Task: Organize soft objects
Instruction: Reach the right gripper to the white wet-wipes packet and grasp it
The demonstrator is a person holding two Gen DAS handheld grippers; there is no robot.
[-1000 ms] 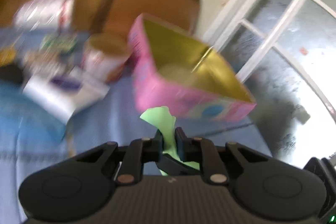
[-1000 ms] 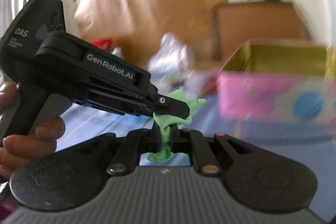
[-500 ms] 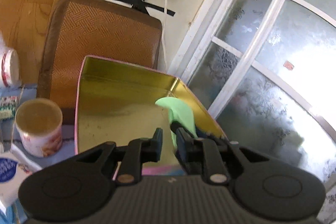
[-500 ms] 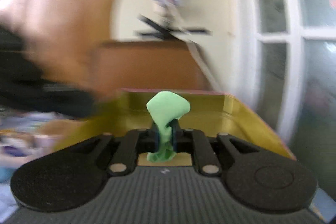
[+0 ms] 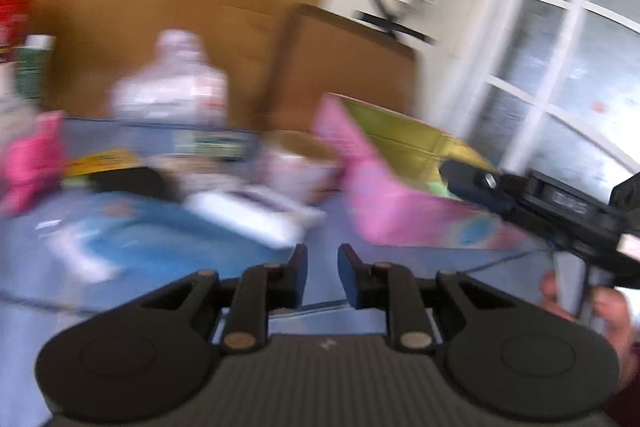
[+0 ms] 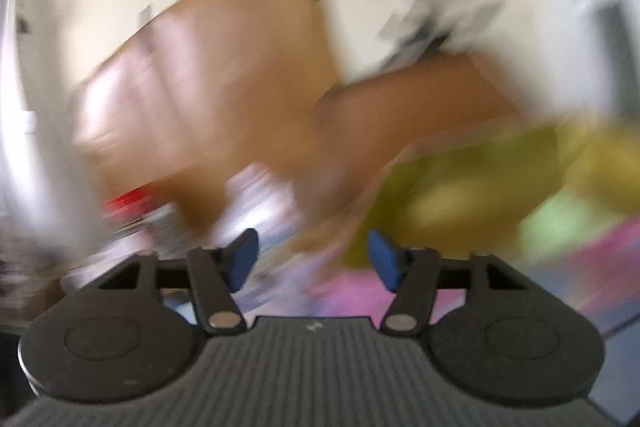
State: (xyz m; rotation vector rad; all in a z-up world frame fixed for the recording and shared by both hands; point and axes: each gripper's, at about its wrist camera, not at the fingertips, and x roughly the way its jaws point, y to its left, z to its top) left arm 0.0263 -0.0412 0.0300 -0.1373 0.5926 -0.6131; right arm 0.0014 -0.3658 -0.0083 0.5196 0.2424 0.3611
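Note:
The picture is blurred by motion. A pink tin box [image 5: 384, 203] with a gold inside stands on the blue cloth, right of centre. A pale green soft piece [image 5: 434, 187] lies inside it, also seen as a green smear [image 6: 560, 223] in the right wrist view. My left gripper [image 5: 323, 267] is back from the box, its jaws nearly together, just opening, with nothing between them. My right gripper [image 6: 312, 259] is opening wide and is empty. From the left wrist view its tip [image 5: 460, 175] hangs over the box rim.
A clear plastic bottle [image 5: 172, 83], a round cup [image 5: 296, 163], a white packet [image 5: 248, 211] and a pink item [image 5: 32, 163] crowd the cloth left of the box. A brown chair back [image 5: 344, 67] stands behind. A hand [image 5: 600, 307] holds the right gripper's handle.
Both grippers held green soft pieces; both are now empty. The left one has pulled back from over the box and swung left. The right one's jaws have spread wide apart.

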